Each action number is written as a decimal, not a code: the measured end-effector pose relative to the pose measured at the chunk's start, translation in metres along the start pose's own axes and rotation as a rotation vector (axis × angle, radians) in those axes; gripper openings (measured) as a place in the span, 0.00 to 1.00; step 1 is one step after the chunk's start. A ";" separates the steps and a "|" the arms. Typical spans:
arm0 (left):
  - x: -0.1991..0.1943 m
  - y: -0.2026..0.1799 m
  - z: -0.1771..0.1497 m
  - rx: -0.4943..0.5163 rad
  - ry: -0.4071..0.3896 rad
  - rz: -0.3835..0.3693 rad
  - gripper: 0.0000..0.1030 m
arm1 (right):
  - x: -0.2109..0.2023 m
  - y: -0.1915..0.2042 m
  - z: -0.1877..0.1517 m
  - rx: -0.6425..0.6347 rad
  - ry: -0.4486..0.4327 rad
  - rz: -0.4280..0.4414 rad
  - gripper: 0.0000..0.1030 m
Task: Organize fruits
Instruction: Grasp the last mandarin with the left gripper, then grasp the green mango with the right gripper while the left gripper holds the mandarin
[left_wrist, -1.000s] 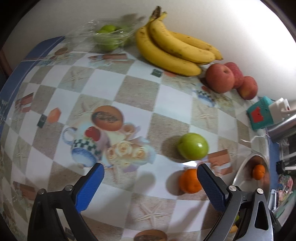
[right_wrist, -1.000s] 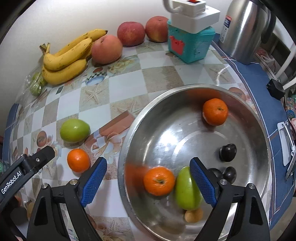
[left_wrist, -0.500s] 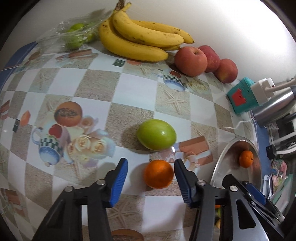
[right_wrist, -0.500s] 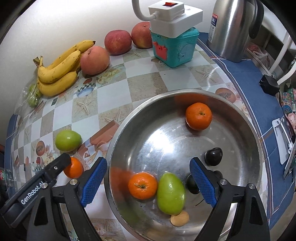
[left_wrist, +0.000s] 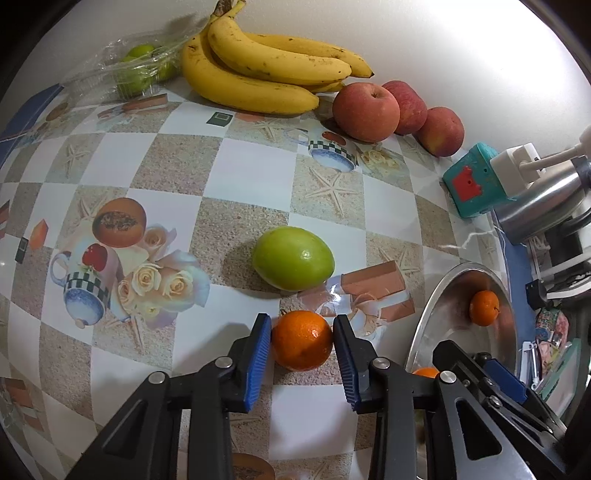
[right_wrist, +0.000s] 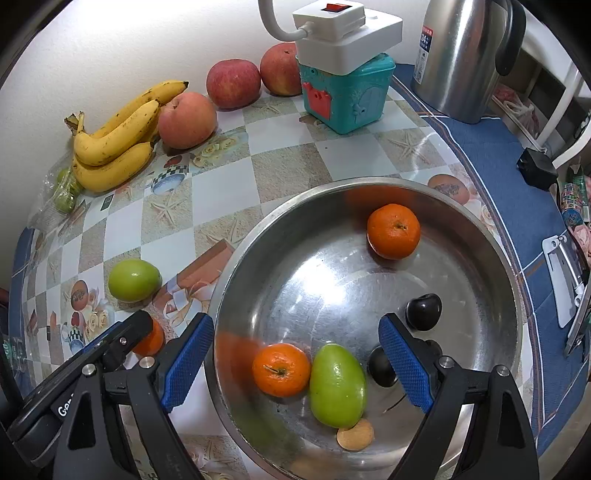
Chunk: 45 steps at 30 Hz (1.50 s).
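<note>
**Me:** Left gripper (left_wrist: 302, 341) jaws closing, orange on the cloth (left_wrist: 302, 340) sits between the blue pads, both right at its skin. Can't tell if they bite yet. Right gripper (right_wrist: 295, 365) spread wide, hanging over the steel bowl (right_wrist: 491, 236), pinching nothing.

**You:** Where's everything relative to that bowl?

**Me:** Orange I'm after is just outside the bowl's left rim, on the tablecloth (left_wrist: 243, 170). Green fruit (left_wrist: 293, 258) just beyond it, also left of the bowl, close but apart. Inside the bowl: two oranges, a long green fruit, dark plums. Well beyond the bowl, along the wall: bananas (left_wrist: 266, 70), red apples (left_wrist: 365, 107), bagged green fruit (left_wrist: 136, 70).

**You:** Risks?

**Me:** My read: pads look low and near the front of the orange, and it's round. An off-centre squeeze could squirt it forward into the green fruit and send both rolling. Second one: my two grippers are nearly touching at the bowl's rim. Swinging the left one over could clip the right one, or the rim, and knock the orange loose.
</note>
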<state>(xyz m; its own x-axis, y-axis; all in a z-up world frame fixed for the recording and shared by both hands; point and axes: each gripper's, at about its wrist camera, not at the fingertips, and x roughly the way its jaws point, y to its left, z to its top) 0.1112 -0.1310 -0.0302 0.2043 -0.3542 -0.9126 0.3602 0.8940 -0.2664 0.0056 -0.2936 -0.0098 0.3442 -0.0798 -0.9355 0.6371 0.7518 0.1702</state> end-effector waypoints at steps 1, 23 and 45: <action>0.000 -0.001 0.001 0.000 -0.002 0.000 0.36 | 0.000 0.000 0.000 -0.001 0.000 -0.003 0.89; -0.059 0.057 0.011 -0.112 -0.157 0.138 0.36 | 0.001 0.039 -0.003 -0.077 -0.005 -0.013 0.89; -0.071 0.104 0.018 -0.201 -0.182 0.196 0.36 | 0.001 0.111 -0.014 -0.198 -0.040 0.067 0.88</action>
<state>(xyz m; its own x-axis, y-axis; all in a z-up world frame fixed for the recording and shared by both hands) 0.1506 -0.0176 0.0121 0.4179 -0.1976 -0.8867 0.1152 0.9797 -0.1640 0.0670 -0.2008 0.0036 0.4106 -0.0482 -0.9105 0.4653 0.8698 0.1638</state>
